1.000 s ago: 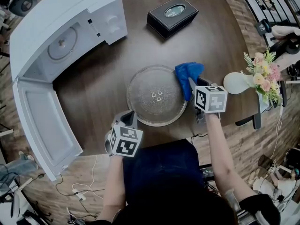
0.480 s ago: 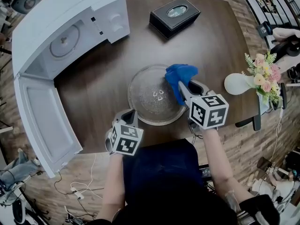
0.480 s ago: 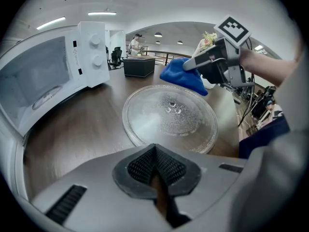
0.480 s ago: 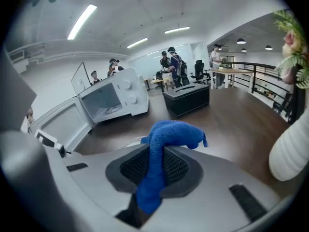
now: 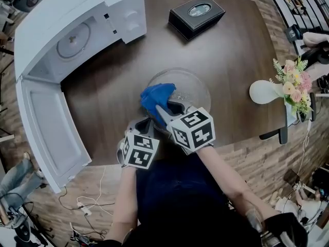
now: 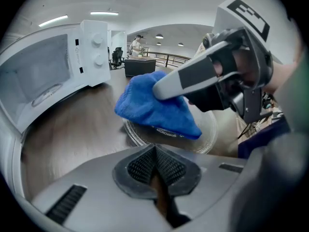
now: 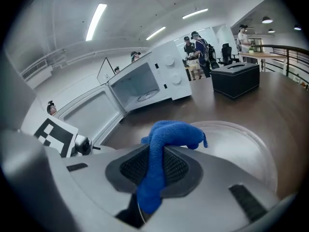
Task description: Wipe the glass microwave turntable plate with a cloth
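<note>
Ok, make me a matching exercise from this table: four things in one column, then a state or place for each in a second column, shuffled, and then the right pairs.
Things:
1. blue cloth
2. microwave
3. left tongs
4. black box

States and places:
A. shut, with nothing between them
B. on the table's far side
C. door swung open
D. pinched in the right tongs, over the glass plate

Pairs: 1-D, 2-C, 3-A, 4-B.
</note>
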A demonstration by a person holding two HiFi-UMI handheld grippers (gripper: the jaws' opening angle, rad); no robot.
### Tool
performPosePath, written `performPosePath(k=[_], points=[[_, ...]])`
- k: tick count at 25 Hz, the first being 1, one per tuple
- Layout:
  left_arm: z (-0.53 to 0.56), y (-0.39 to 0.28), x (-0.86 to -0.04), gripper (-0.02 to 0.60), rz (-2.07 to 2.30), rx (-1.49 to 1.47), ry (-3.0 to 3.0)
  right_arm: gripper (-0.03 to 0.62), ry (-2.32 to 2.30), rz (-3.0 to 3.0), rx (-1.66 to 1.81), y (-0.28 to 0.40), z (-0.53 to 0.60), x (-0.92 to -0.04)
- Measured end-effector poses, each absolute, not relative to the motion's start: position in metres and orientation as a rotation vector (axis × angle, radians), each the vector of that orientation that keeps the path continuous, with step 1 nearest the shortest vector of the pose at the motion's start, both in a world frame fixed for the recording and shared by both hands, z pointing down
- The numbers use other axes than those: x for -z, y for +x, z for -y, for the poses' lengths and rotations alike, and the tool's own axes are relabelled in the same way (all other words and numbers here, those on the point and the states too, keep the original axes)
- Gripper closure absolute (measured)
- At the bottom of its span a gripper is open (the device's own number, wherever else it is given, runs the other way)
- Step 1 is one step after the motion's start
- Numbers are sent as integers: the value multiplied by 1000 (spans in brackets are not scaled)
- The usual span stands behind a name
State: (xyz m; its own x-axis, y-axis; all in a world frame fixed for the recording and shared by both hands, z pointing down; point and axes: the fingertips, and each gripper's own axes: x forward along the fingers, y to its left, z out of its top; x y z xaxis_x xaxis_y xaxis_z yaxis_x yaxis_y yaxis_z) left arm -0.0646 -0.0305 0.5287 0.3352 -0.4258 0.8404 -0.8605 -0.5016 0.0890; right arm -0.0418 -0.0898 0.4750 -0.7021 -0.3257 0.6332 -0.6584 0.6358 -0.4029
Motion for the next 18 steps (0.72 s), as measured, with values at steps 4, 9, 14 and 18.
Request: performPosePath(k=[4, 9, 14, 18], points=[[32, -64, -529, 578, 1129, -1061, 2078, 540, 672, 2335, -854, -64, 77, -493], [31, -64, -528, 578, 1126, -1060, 2076, 540, 638, 2282, -848, -71, 72, -517], [32, -65, -528, 578, 1133, -1058, 2079, 540, 621, 2247, -852, -72, 71, -524], [32, -64, -528, 578, 1137, -1053, 2079, 540, 642, 2240, -838, -69, 72, -525]])
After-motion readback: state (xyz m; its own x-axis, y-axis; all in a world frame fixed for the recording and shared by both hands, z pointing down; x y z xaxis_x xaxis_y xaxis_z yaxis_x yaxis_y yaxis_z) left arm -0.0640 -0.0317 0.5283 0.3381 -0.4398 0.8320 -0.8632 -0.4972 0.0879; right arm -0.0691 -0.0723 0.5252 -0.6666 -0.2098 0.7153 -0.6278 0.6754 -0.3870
